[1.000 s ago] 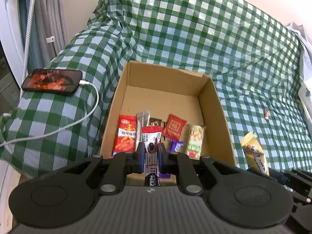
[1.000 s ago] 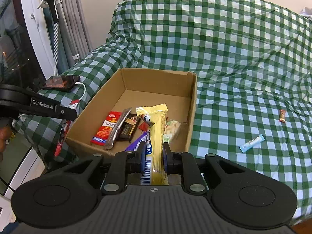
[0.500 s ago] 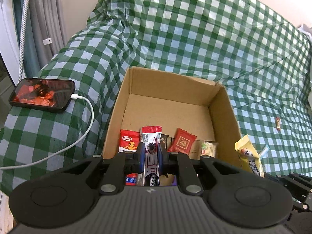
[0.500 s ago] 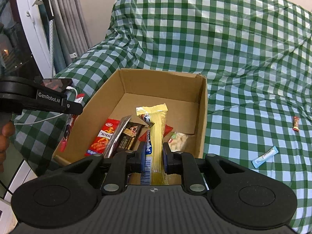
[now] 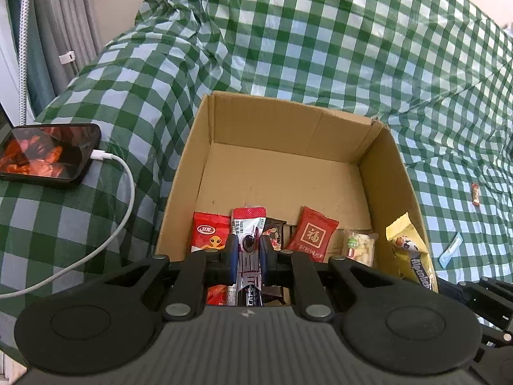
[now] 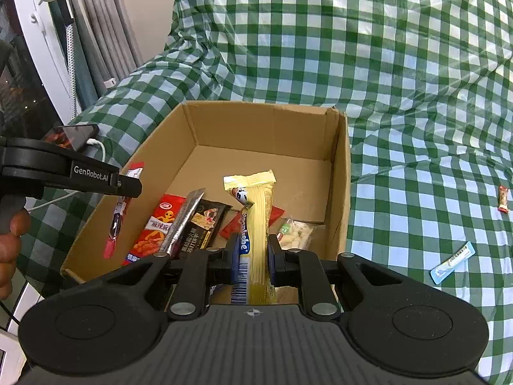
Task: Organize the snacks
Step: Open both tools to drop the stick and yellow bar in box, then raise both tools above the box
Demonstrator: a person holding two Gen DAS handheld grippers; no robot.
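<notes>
**Both hand-held grippers carry snack packets over the cardboard box**

The left hand-held gripper (image 5: 247, 250) is clamped on a red-topped stick packet (image 5: 249, 224), its jaws pressed against the packet's sides so the wrapper stands up between them, over the near end of the open cardboard box (image 5: 282, 128). The right hand-held gripper (image 6: 253, 250) is likewise closed on a long yellow candy packet (image 6: 258, 205) with blue lettering, which rises between its jaws above the same box (image 6: 341, 173).

The box sits on a green-and-white checked cloth (image 5: 320, 32). Its far half is bare cardboard; snacks lie along the near end. In the left wrist view these are a red packet with an orange cartoon figure (image 5: 210, 232), a dark brown packet (image 5: 274, 229) partly hidden behind the held stick, a red packet with a gold square emblem (image 5: 312, 234) and a clear bag of pale pieces (image 5: 359, 247). The right wrist view adds a silver stick wrapper (image 6: 184, 221) lying across the red and dark packets.

Outside the box, on the cloth to its right, lie a small brown-and-red candy (image 6: 502, 199) and a light blue stick wrapper (image 6: 452, 263), well apart from each other. A phone (image 5: 48, 150) with a lit screen and a white cable (image 5: 118, 211) plugged in rests on the cloth left of the box.
</notes>
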